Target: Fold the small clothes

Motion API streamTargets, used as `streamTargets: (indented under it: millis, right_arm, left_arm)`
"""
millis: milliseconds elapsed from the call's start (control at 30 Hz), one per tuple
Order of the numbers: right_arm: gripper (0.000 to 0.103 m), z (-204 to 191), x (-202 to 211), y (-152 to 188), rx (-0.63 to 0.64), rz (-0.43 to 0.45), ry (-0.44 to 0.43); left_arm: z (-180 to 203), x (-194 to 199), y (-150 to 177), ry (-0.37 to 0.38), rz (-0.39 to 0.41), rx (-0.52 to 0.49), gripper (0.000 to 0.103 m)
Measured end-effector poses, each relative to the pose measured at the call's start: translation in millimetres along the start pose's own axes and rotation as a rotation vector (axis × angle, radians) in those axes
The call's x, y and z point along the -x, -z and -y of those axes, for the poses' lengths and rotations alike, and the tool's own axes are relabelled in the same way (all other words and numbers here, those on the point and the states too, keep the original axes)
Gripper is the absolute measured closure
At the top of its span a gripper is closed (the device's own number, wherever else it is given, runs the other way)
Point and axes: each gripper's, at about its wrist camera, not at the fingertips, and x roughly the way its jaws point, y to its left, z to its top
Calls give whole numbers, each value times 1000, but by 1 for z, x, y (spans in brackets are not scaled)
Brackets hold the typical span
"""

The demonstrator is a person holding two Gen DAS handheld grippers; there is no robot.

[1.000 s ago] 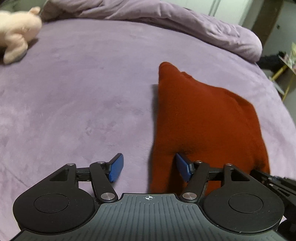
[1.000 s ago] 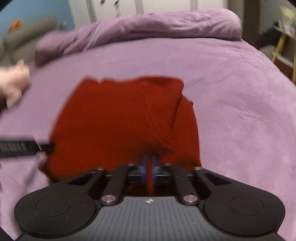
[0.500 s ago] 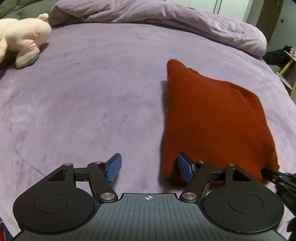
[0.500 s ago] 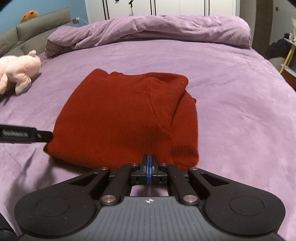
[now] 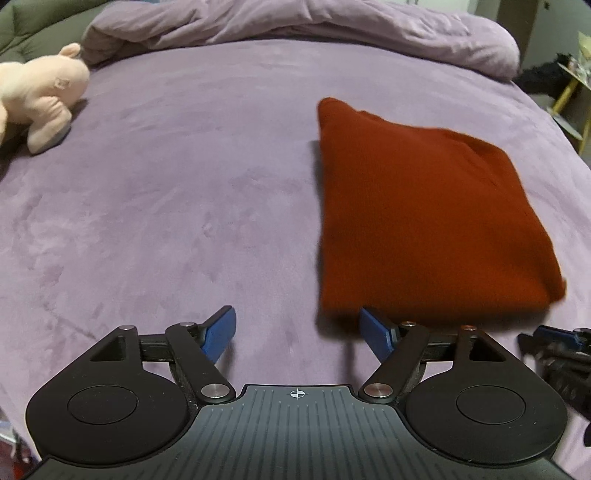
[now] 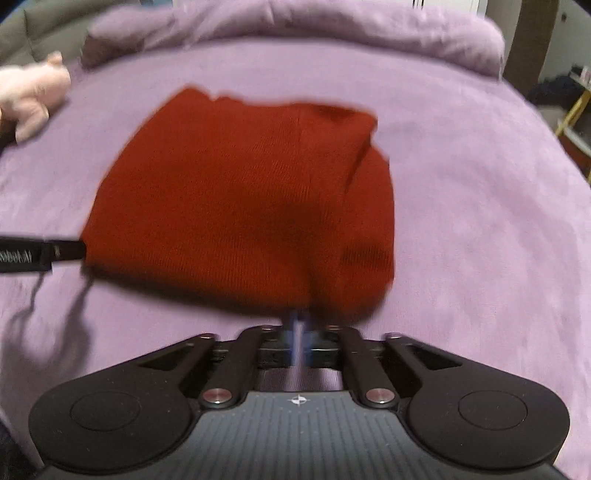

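A folded red knit garment (image 5: 424, 221) lies flat on a bed covered with a purple blanket (image 5: 166, 206), its near edge just ahead of both tools. The left tool (image 5: 297, 330) stands spread wide, its jaws having just been opening further, with nothing between the 2 blue pads (image 5: 221, 330); its right pad sits at the garment's near left corner, over bare blanket. The right tool (image 6: 298, 332) sits at the garment's near edge toward its right side; its jaws have just been opening from a clenched state to a narrow gap, and the blurred view shows purple blanket, not red cloth, between them. A pink plush toy (image 5: 35, 96) rests at the bed's far left, well apart from the garment. A bunched purple duvet (image 5: 295, 26) runs across the far end of the bed.
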Motion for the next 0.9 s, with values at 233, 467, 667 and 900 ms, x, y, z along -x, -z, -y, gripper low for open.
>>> streamTargets:
  millis: [233, 467, 667, 900]
  right_arm:
    - [35, -4, 39, 20, -72, -25, -24]
    - [17, -18, 68, 5, -26, 12, -14]
    - [17, -17, 73, -2, -80, -3, -25]
    - [17, -23, 81, -7, -51, 8, 40]
  left_arm:
    - [11, 36, 6, -52, 31, -70, 7]
    - [13, 56, 1, -52, 45, -56, 6]
    - [11, 61, -1, -53, 27, -42, 6]
    - [13, 67, -1, -35, 27, -54, 6]
